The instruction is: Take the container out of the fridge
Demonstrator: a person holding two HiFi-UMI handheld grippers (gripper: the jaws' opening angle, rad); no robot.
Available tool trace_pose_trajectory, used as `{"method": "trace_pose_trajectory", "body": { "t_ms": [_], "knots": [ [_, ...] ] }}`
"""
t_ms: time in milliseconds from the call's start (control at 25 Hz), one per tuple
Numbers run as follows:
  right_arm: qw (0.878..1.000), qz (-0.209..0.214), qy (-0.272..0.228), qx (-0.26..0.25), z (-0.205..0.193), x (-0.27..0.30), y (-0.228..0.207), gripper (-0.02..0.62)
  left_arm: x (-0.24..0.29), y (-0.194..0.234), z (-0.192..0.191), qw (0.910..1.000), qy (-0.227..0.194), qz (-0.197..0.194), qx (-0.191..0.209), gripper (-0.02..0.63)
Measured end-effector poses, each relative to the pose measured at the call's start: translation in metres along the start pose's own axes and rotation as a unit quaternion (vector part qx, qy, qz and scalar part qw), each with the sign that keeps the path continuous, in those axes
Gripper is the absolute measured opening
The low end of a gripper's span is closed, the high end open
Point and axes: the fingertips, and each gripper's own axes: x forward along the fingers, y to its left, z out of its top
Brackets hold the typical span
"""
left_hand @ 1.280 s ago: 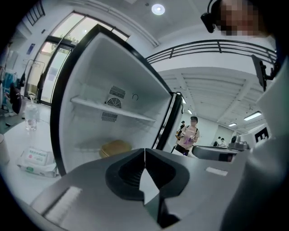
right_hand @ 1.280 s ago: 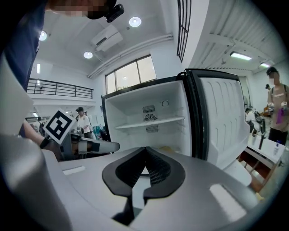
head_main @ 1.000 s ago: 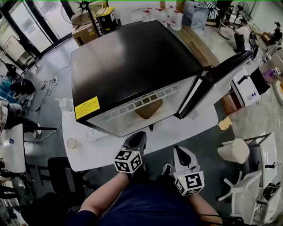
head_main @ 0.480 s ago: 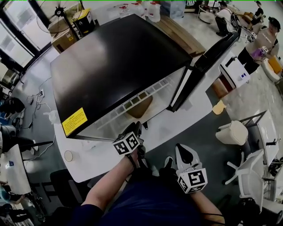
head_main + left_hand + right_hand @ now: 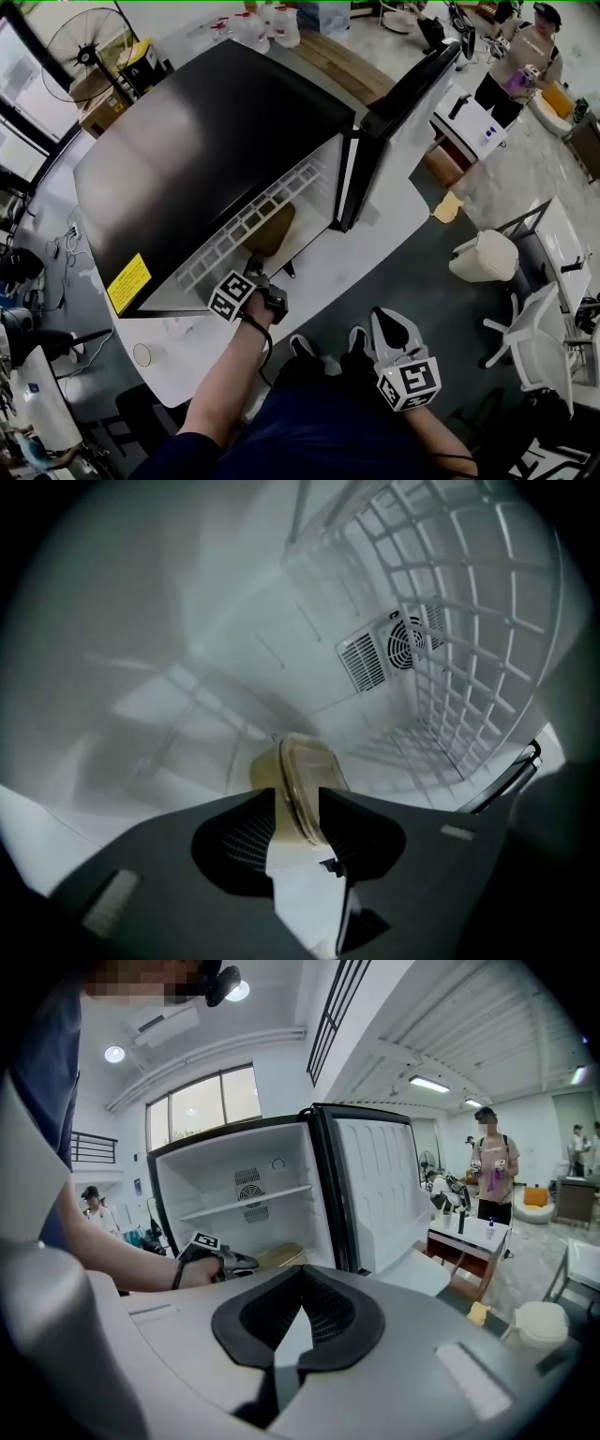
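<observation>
1. A second earlier the left gripper hung beside the right one, short of the table's near edge. It had since reached forward and down into the fridge's open mouth, and its marker cube had rolled over.
2. Its jaws had just been opening and stood apart. The container showed in the gap at their tips, but no pad visibly pressed on it.
3. The container – tan, with a clear lid – lay on the fridge floor, near the front. In the left gripper view it appeared on edge, because the gripper had rolled.
4. The right gripper had barely moved. It hung outside the fridge, off the table's near edge, with its jaw tips together and nothing between them.
5. The head view had swung since then, so the fridge sat further left in it. The door was as wide open as before.
6. Edges: a white wire shelf crossed the fridge above the container, and the vent sat on the back wall well behind it.
7. Open room: the fridge floor around the container was bare white. The door stood clear on the hinge side, and a strip of table lay free in front of the fridge's sill – the way out of the mouth was unblocked.
</observation>
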Motion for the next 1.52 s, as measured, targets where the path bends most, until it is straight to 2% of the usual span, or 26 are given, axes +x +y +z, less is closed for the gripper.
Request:
{"method": "trace_pose_trajectory", "body": {
  "t_ms": [200,320,440,520,640,880,1080,1280,1520],
  "knots": [
    [1.0,-0.018,-0.001,0.013,-0.008,-0.013,-0.007,0.005,0.009,0.001,-0.005,0.9999,0.01,-0.004,-0.008,0.118],
    [1.0,-0.021,0.003,0.017,-0.011,-0.018,-0.01,0.005,0.012,0.0,-0.008,0.9996,0.009,-0.011,-0.026,0.118],
    [1.0,-0.017,0.001,0.024,-0.014,-0.019,-0.01,0.005,0.013,-0.003,-0.011,0.9986,0.005,-0.023,-0.047,0.115],
    [1.0,-0.013,0.004,0.024,-0.016,-0.019,-0.008,0.005,0.013,-0.003,-0.012,0.9977,-0.001,-0.029,-0.061,0.078],
    [1.0,-0.007,0.008,0.021,-0.019,-0.018,-0.007,0.005,0.013,-0.004,-0.013,0.9965,-0.008,-0.038,-0.074,0.058],
    [1.0,0.001,0.016,0.018,-0.024,-0.016,-0.006,0.005,0.004,-0.013,-0.022,0.994,-0.001,-0.059,-0.093,0.049],
    [1.0,0.015,0.024,0.014,-0.025,-0.011,0.0,0.005,-0.007,-0.014,-0.029,0.993,0.01,-0.063,-0.1,0.049],
    [0.999,0.037,0.034,0.007,-0.026,-0.002,0.006,0.005,-0.022,-0.017,-0.041,0.9903,0.033,-0.085,-0.105,0.051],
    [0.997,0.059,0.041,-0.001,-0.023,0.005,0.011,0.005,-0.039,-0.016,-0.058,0.9886,0.06,-0.086,-0.108,0.049]
  ]
}}
